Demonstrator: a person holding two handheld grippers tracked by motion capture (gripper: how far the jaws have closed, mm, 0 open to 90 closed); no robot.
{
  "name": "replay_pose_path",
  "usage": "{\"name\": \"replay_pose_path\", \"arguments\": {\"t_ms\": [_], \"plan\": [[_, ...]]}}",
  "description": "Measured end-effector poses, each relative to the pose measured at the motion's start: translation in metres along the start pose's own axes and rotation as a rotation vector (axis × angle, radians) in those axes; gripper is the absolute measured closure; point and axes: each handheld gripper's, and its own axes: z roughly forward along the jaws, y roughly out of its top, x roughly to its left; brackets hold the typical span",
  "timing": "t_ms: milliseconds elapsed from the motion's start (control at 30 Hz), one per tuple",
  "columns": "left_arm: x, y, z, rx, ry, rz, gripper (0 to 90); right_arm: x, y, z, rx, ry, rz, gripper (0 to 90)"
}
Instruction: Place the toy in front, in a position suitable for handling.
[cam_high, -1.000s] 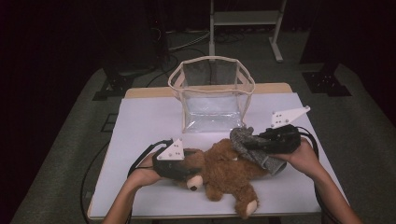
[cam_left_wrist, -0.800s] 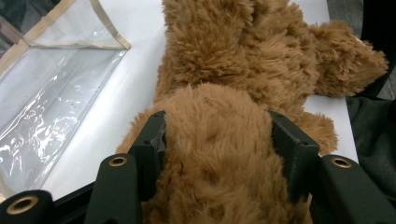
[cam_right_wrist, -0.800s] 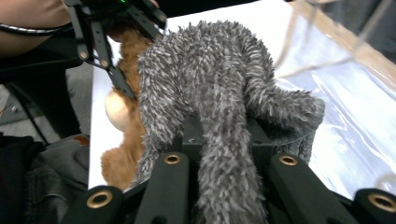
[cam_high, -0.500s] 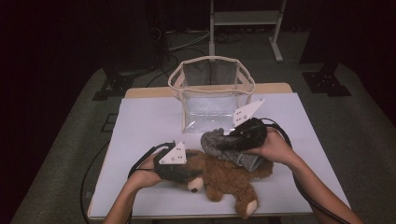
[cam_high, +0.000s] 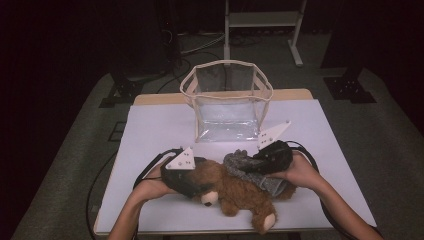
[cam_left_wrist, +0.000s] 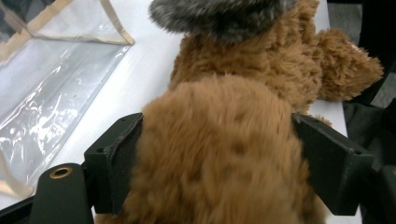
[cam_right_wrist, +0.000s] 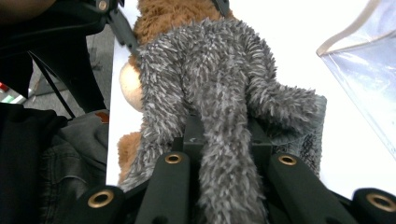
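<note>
A brown teddy bear (cam_high: 235, 192) lies on the white table (cam_high: 150, 130), head to the left. My left gripper (cam_high: 197, 182) has the bear's head (cam_left_wrist: 219, 154) between its jaws. Those jaws have just been opening and stand wide, and the fur still brushes both pads. My right gripper (cam_high: 252, 167) is shut on a grey plush toy (cam_high: 240, 167) and holds it across the bear's body. In the right gripper view the grey plush toy (cam_right_wrist: 210, 79) runs up from between the closed jaws of the right gripper (cam_right_wrist: 219, 140), with the bear (cam_right_wrist: 168, 16) behind it.
A clear plastic bag with a beige rim (cam_high: 227, 102) stands open at the middle back of the table, just beyond both toys, and its wall (cam_left_wrist: 46, 93) lies close to the left gripper. Cables trail from both grippers. Dark floor and stands surround the table.
My right hand has carried the grey plush toy leftward from the table's right side onto the bear, then slightly down. The left hand has stayed put.
</note>
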Motion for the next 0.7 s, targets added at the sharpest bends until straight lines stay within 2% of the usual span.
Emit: {"name": "replay_pose_path", "arguments": {"t_ms": [67, 100, 133, 167, 300, 333, 367, 433, 533, 567, 600, 667, 700], "plan": [[0.001, -0.003, -0.001, -0.011, -0.011, -0.006, 31.7, 0.000, -0.003, -0.003, -0.001, 0.008, 0.020, 75.6], [0.001, -0.005, 0.000, -0.017, -0.017, -0.004, 31.7, 0.000, -0.003, -0.003, -0.001, 0.008, 0.020, 75.6], [0.002, -0.009, 0.002, -0.034, -0.031, -0.016, 41.8, 0.001, 0.000, -0.007, 0.009, 0.006, 0.009, 75.6], [0.002, -0.009, 0.002, -0.034, -0.031, -0.016, 44.4, 0.001, 0.003, -0.010, 0.013, 0.004, 0.003, 75.7], [0.002, -0.010, 0.005, -0.035, -0.032, -0.016, 47.5, 0.003, 0.023, -0.022, 0.017, -0.003, -0.041, 75.7], [0.001, -0.009, 0.006, -0.034, -0.030, -0.008, 48.1, 0.006, 0.042, -0.027, 0.024, -0.014, -0.071, 75.8], [0.001, -0.009, 0.006, -0.034, -0.030, -0.006, 48.1, 0.007, 0.049, -0.026, 0.033, -0.015, -0.082, 75.8], [0.001, -0.009, 0.007, -0.035, -0.029, 0.002, 48.2, 0.009, 0.061, -0.019, 0.059, -0.009, -0.112, 75.7], [0.000, -0.008, 0.007, -0.035, -0.027, 0.017, 48.2, 0.012, 0.073, 0.007, 0.100, 0.022, -0.132, 75.7], [-0.001, -0.008, 0.007, -0.037, -0.027, 0.017, 48.1, 0.012, 0.074, 0.014, 0.105, 0.026, -0.136, 75.7], [-0.001, -0.008, 0.007, -0.037, -0.027, 0.017, 48.0, 0.012, 0.074, 0.014, 0.105, 0.026, -0.136, 75.7], [-0.002, -0.008, 0.006, -0.031, -0.025, 0.029, 47.6, 0.011, 0.071, 0.042, 0.162, 0.052, -0.142, 75.6], [-0.002, -0.008, 0.006, -0.031, -0.025, 0.029, 47.4, 0.011, 0.068, 0.046, 0.172, 0.057, -0.143, 75.6]]}}
